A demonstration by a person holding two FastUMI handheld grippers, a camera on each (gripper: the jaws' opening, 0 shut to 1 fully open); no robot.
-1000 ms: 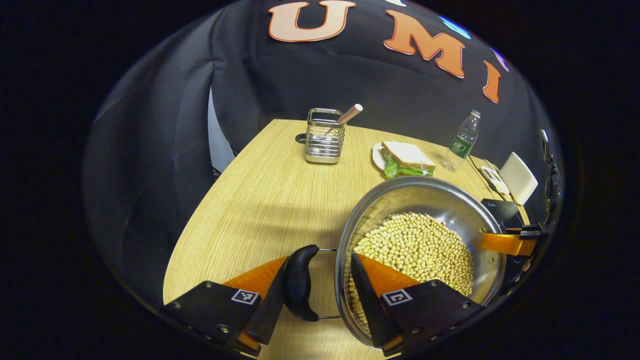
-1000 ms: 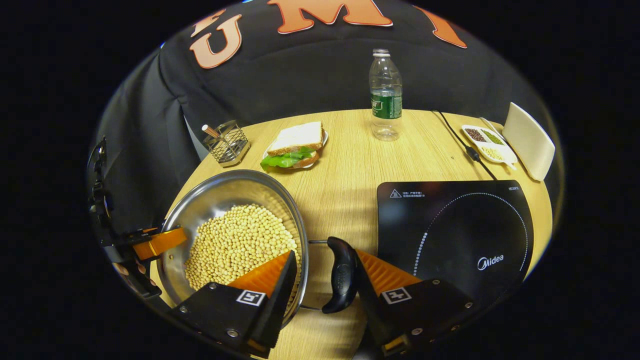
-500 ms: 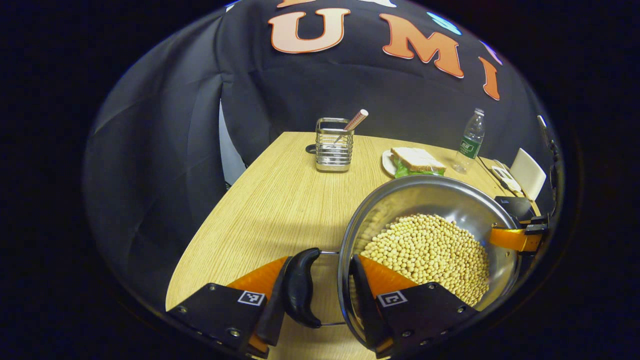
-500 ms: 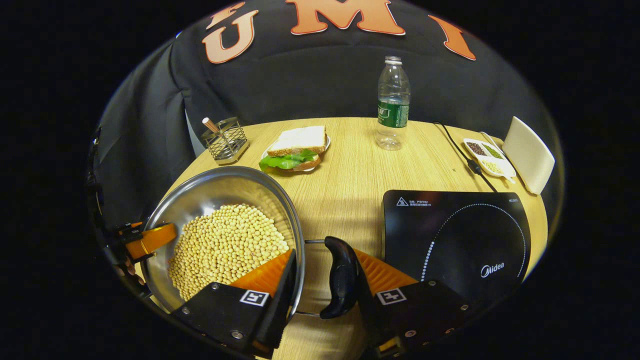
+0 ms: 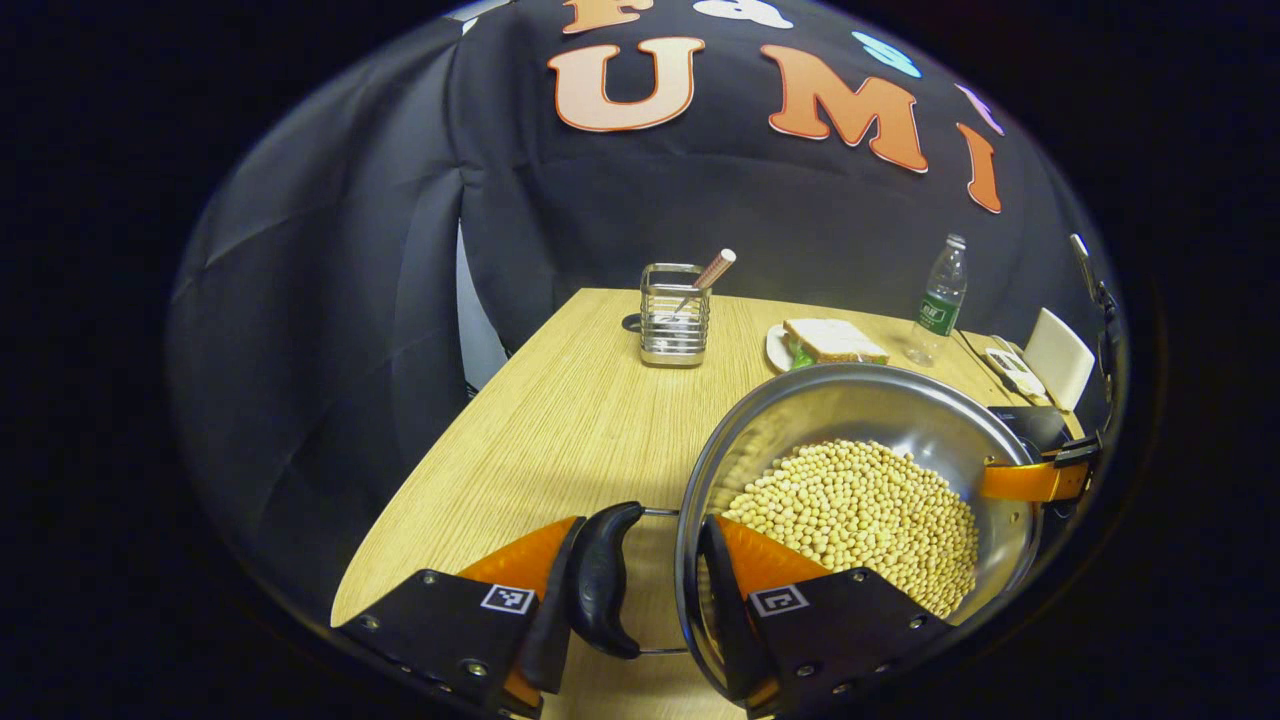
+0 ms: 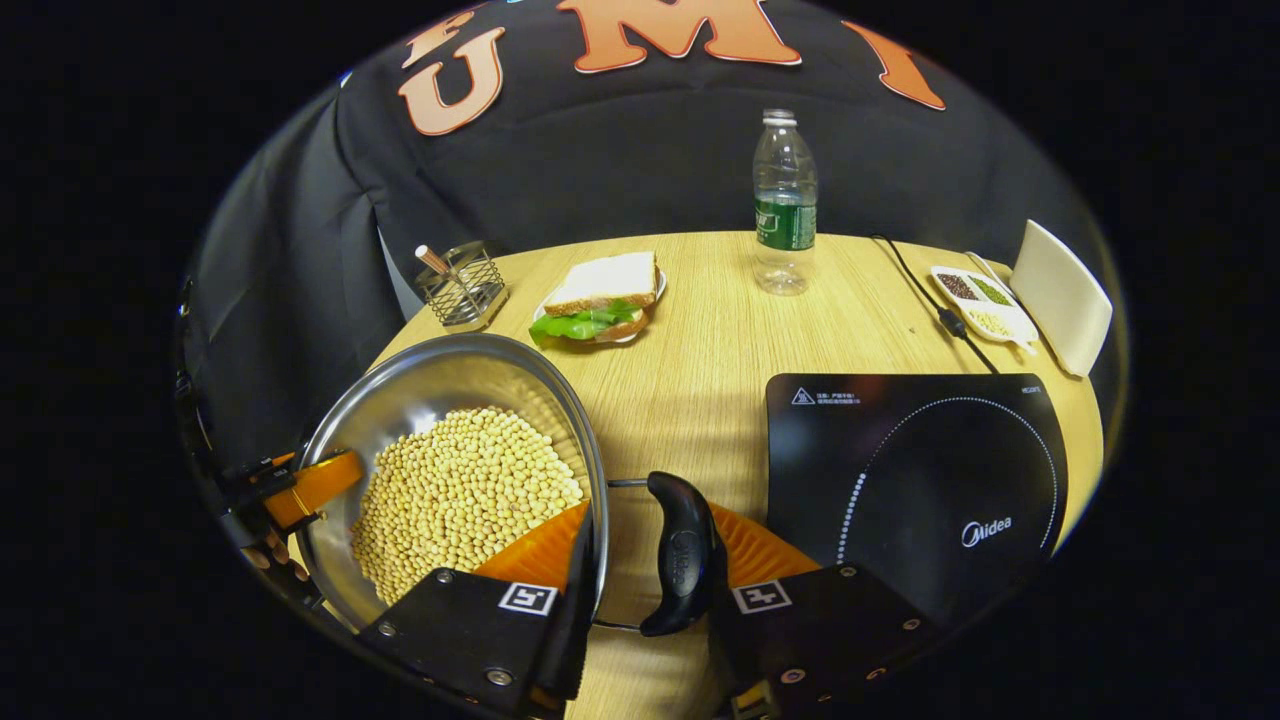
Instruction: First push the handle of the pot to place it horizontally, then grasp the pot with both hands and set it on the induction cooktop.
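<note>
With the left gripper and the right gripper each clamped across the rim and side handle, the pot full of beans hangs left of the cooktop, so carry it level and lower it squarely.

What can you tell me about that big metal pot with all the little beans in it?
The pot is a wide, shallow bowl of shiny steel, about half full of pale yellow beans. It has a black loop handle on each side, on thin wire brackets. The left gripper clamps the rim and one handle; the right gripper clamps the rim and the other handle. It sits tilted, left of the induction cooktop.
</note>
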